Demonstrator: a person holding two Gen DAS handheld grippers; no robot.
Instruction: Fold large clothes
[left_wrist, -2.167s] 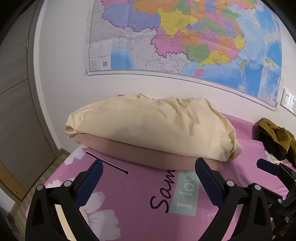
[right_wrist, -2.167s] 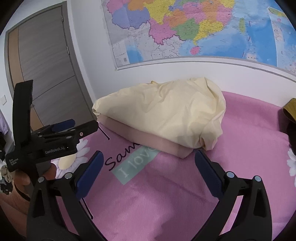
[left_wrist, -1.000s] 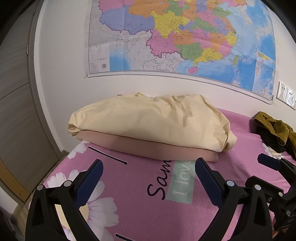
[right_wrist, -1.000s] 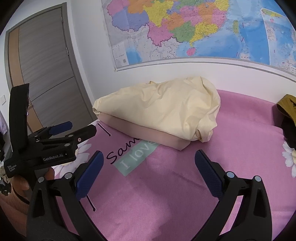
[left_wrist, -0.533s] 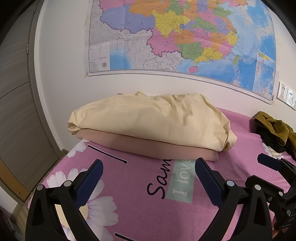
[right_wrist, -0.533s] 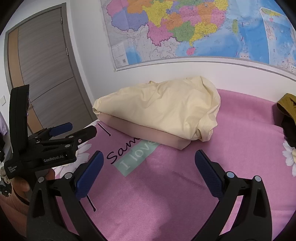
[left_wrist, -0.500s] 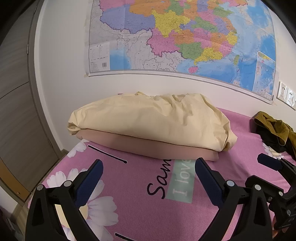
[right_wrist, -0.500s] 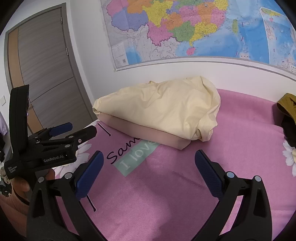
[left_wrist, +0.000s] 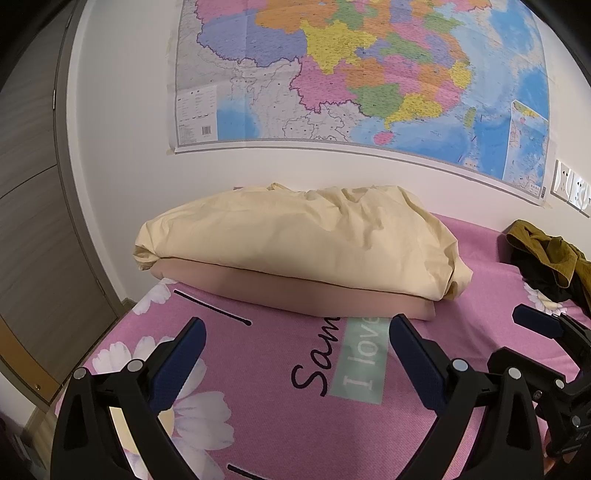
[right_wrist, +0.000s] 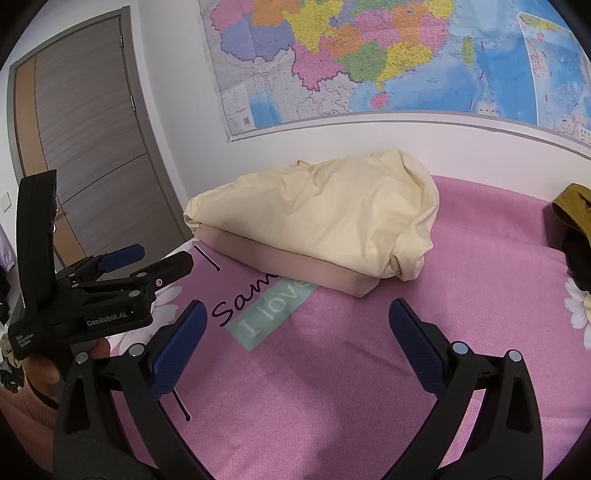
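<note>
So there's a big wall map (left_wrist: 362, 74) across the far wall, and under it a bed (right_wrist: 332, 387) with a pink flowery cover. At the far end of the bed sits the folded cream garment (left_wrist: 295, 240), lying right on top of a folded tan one (left_wrist: 295, 291), both near the wall. A mustard and dark clothes heap (left_wrist: 546, 254) is off on the far right. The left gripper (left_wrist: 295, 345) and right gripper (right_wrist: 295, 328) both hover over the near part of the bed, jaws spread wide, nothing between them.
</note>
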